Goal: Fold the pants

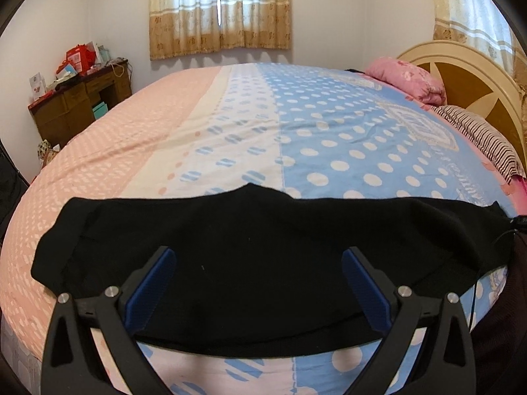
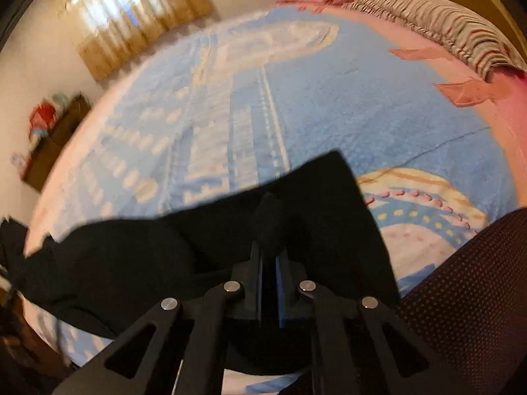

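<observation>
Black pants (image 1: 257, 247) lie spread sideways across the near edge of the bed (image 1: 329, 125). My left gripper (image 1: 258, 256) is open just above the pants, with its blue pads wide apart and empty. In the right wrist view the same pants (image 2: 138, 256) show as a dark band. My right gripper (image 2: 270, 256) is shut on a bunched fold of the black fabric that sticks out between its fingers. That view is blurred by motion.
A pink pillow (image 1: 408, 79) and a striped pillow (image 1: 481, 138) lie by the wooden headboard (image 1: 477, 79) at the right. A brown desk (image 1: 79, 108) with red boxes stands at the far left. Curtains (image 1: 220, 10) hang on the far wall.
</observation>
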